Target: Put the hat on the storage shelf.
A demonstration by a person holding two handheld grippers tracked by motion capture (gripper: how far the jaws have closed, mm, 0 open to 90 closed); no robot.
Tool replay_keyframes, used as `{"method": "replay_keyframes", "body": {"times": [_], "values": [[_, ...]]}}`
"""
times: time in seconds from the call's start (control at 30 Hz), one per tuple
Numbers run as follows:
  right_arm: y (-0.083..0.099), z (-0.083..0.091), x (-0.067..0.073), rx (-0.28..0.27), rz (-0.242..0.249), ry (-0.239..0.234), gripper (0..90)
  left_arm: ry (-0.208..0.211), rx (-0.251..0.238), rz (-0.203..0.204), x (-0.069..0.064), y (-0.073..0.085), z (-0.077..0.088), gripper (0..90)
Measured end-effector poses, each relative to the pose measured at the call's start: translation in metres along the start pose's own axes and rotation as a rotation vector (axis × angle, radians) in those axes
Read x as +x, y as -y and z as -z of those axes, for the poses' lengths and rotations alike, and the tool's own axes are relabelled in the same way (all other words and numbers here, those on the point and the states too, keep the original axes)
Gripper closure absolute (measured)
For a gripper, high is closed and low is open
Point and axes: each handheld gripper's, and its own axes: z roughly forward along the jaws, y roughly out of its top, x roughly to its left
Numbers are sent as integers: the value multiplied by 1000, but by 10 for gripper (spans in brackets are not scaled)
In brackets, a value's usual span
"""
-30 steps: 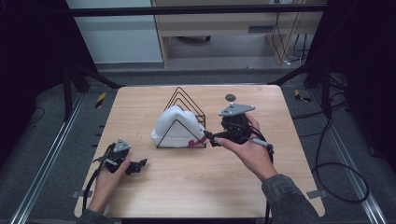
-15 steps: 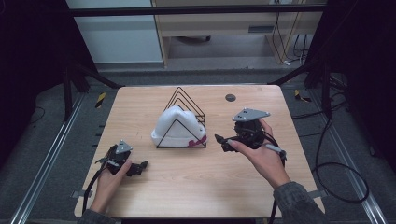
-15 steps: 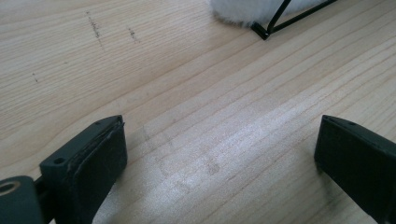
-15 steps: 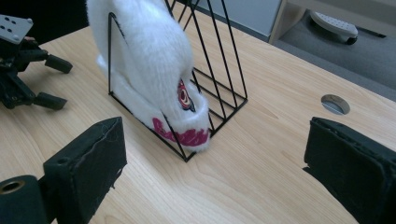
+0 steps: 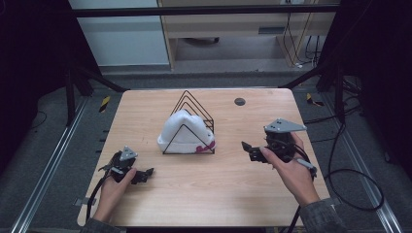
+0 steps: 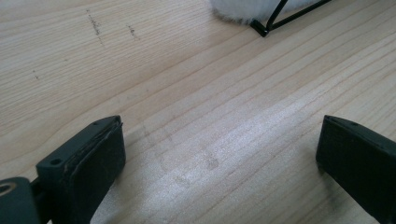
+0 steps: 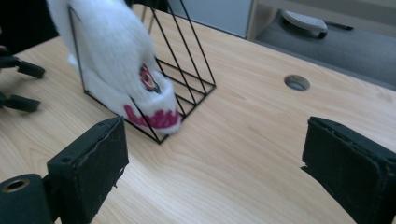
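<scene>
A white fuzzy cloth [image 5: 182, 132] with pink lettering sits lodged in a black wire triangular rack [image 5: 197, 104] at the table's middle. My right gripper [image 5: 248, 151] is held to the right of the rack, clear of it, jaws open and empty. In the right gripper view the gripper [image 7: 215, 158] faces the cloth [image 7: 116, 56] and the rack [image 7: 187, 70] across bare wood. My left gripper [image 5: 145, 175] rests low at the front left, open with nothing between its jaws. The left gripper view puts the gripper [image 6: 219, 154] over bare wood, with the rack's corner [image 6: 261, 29] and the cloth's edge [image 6: 238, 11] at the top.
The wooden table [image 5: 218, 194] has a round cable hole [image 5: 239, 101] at the back right, also seen as a hole [image 7: 297, 82] in the right gripper view. Metal frame rails and cables lie on the floor around the table.
My right gripper has drawn back from the rack's right side toward the front right, and now stands apart from the cloth. The left gripper has stayed put.
</scene>
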Motion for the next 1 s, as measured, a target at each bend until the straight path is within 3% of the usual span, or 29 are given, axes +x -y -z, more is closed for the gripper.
{"method": "replay_keyframes", "body": {"times": [0.17,0.33,1.0], "values": [[18,4,-11,5,-33,39,90,1,-1,1,0,1,0,5],[35,3,-20,19,-34,56,92,3,-1,2,-1,1,0,2],[84,-28,-29,111,-76,53,97,7,1,-1,-1,1,0,0]]}}
